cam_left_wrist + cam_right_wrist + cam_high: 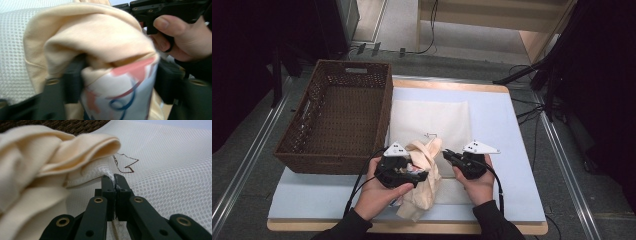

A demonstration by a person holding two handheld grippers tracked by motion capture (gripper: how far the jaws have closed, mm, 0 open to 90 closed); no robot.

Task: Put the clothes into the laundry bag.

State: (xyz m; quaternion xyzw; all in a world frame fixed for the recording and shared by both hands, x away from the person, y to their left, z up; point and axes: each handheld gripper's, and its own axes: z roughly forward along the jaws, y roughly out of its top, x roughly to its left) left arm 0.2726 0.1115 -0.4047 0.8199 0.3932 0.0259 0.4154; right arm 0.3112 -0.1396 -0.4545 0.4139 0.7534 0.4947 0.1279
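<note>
The left gripper [404,172] is clenching a cream cloth garment [424,175] with a printed white part [120,95] held between its jaws; the cloth is bulging over the jaws in the left gripper view. The right gripper [115,181] is pinched shut on the edge of a white mesh bag [162,170], just where the mesh is lifting up beside the garment. The mesh bag is lying flat on the blue mat [507,125] of the table, and the garment is resting bunched on its near part, between the two hands.

It seems that the person is putting the garment into the mesh bag. This work looks to be at an early stage: the bag's edge is being raised, but most of the garment is staying outside, on top of the mesh. Whether any part is already inside, one cannot tell.

The brown wicker basket [312,100] is standing at the left of the mat, just beside the bag, and nothing is lying in it.
</note>
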